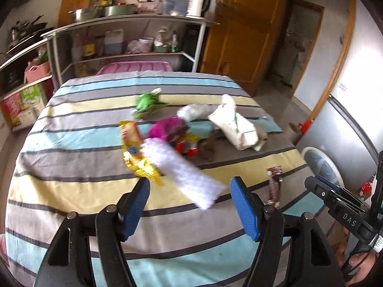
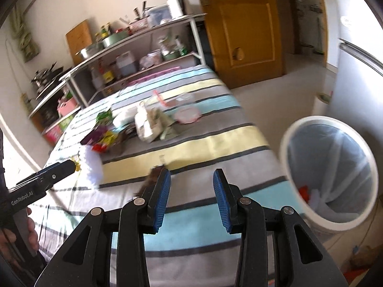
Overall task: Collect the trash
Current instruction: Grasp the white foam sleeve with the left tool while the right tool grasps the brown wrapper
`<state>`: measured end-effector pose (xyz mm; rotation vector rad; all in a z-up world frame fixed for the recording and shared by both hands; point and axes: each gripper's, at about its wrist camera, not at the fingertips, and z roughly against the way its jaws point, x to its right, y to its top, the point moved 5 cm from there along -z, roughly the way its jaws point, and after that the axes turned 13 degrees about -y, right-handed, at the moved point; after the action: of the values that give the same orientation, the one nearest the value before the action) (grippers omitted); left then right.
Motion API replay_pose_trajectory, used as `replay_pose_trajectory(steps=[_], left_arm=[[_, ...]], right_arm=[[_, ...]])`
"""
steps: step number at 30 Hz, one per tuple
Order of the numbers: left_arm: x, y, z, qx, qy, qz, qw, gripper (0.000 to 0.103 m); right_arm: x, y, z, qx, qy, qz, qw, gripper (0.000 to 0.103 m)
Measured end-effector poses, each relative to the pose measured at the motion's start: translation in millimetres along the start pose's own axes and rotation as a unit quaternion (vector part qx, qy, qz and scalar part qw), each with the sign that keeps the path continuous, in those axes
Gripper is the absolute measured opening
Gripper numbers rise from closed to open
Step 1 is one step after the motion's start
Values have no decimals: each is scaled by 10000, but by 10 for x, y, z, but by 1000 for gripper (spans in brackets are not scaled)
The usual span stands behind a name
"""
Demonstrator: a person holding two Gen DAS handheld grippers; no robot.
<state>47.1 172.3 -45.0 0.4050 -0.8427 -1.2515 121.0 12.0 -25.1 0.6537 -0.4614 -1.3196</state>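
At the bottom of the left wrist view: left gripper (image 1: 190, 187), blue pads spread wide, nothing between them. Just beyond the pads, centre frame: white fluffy wrapper (image 1: 184, 171), lying diagonally on the striped tablecloth (image 1: 71, 143). Touching its left side: yellow snack packet (image 1: 135, 148). Behind these, mid-frame: purple wrapper (image 1: 167, 128), red wrappers (image 1: 188, 147), green wrapper (image 1: 147, 100), white paper bag (image 1: 235, 128). Right of the right pad: brown bar wrapper (image 1: 274, 183), apart from the heap. Right edge: white bin (image 1: 320, 162), beside the table; in front of it, the right gripper (image 1: 311, 181) seen side-on. Upper left: metal shelf (image 1: 134, 21) with pots and bottles. Upper right: wooden door (image 1: 249, 24).

At the bottom of the right wrist view: right gripper (image 2: 191, 186), pads parted, empty. Against the left pad's far side: brown bar wrapper (image 2: 153, 179), blurred; contact cannot be told. Left of centre: heap of wrappers (image 2: 105, 138) and paper bag (image 2: 148, 126). Right: bin (image 2: 330, 169), beside the table edge, red and white scraps inside. Left edge: left gripper (image 2: 71, 165), held in a hand (image 2: 31, 227).
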Motion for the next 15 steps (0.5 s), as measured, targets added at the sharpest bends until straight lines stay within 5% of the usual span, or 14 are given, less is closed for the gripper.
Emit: replay_pose_trajectory(steps=[6,15], left_arm=[[-175,-33,-33,-67,-42,222,9997,72],[-148,4,-238,-125,-237,430,9987,71]], right_arm=[[-348,-52,-175,-198,234,286,9991,38],[-486,-49,-364,-357,37,422,9985,49]])
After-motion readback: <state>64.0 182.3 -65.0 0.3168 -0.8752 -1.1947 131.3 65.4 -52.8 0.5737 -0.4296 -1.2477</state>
